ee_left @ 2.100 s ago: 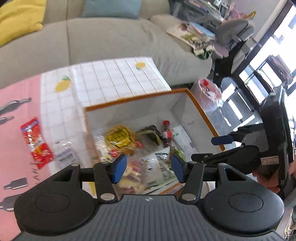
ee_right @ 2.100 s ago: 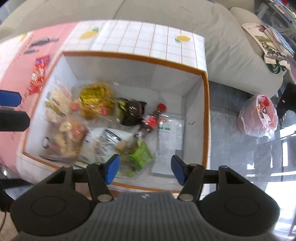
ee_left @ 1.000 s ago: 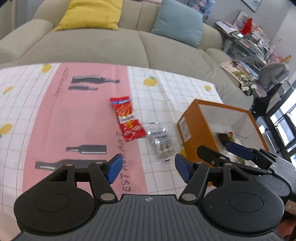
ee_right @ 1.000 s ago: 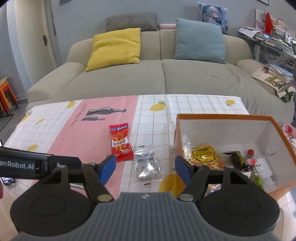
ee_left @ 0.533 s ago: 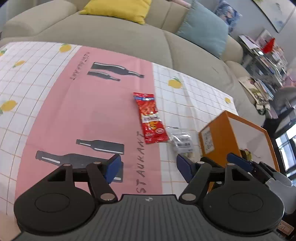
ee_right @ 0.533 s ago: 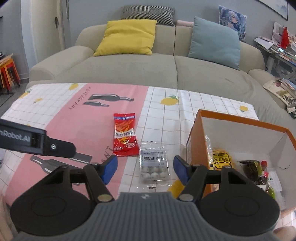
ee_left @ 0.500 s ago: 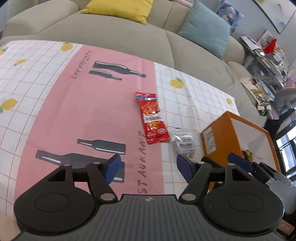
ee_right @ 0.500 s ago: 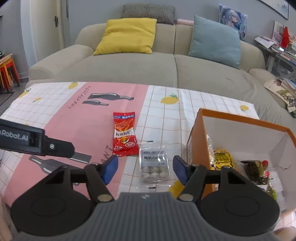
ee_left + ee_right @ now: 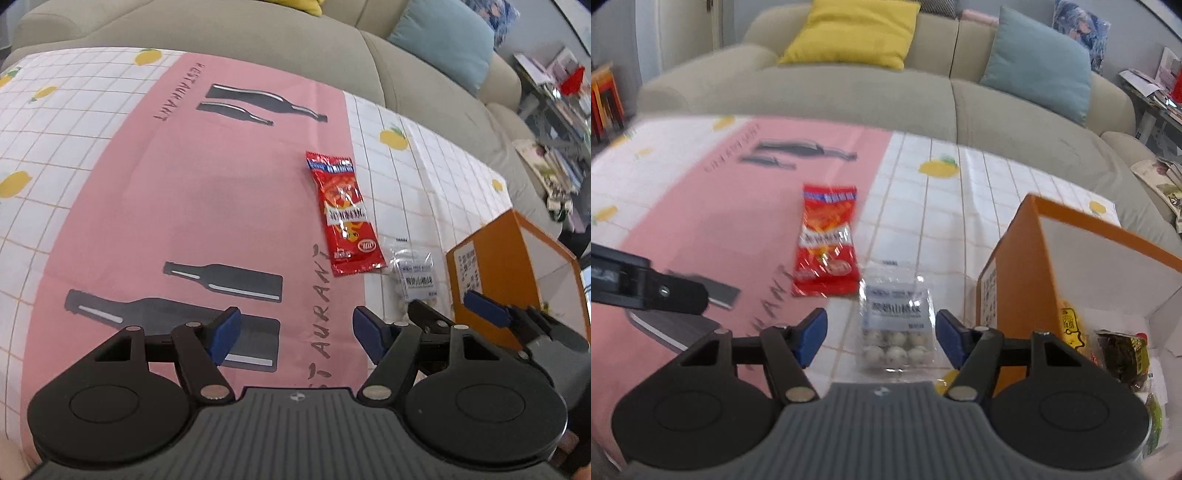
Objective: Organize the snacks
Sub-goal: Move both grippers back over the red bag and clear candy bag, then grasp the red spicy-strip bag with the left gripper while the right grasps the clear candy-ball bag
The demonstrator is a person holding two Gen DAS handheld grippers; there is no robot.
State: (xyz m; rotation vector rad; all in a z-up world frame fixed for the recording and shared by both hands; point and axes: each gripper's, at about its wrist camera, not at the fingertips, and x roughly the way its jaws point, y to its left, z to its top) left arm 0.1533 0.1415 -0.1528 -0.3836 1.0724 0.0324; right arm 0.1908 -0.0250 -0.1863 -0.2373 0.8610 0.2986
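A red snack packet [image 9: 343, 214] lies flat on the pink tablecloth; it also shows in the right wrist view [image 9: 827, 247]. A clear bag of white balls [image 9: 895, 325] lies just right of it, also seen in the left wrist view [image 9: 415, 280]. An orange box [image 9: 1012, 280] with snacks inside stands at the right. My right gripper [image 9: 881, 338] is open and empty, low over the clear bag, its fingers either side of it. My left gripper [image 9: 297, 334] is open and empty, nearer than the red packet.
A beige sofa [image 9: 849, 92] with a yellow cushion [image 9: 849, 31] and a blue cushion [image 9: 1038, 62] runs behind the table. Several packets and a bottle lie inside the box [image 9: 1123, 354]. The right gripper's fingers [image 9: 487, 314] show beside the box in the left wrist view.
Both grippers have moved from over the box to the tablecloth. In the last half second the right gripper closed in on the clear bag and the left one drew nearer the red packet.
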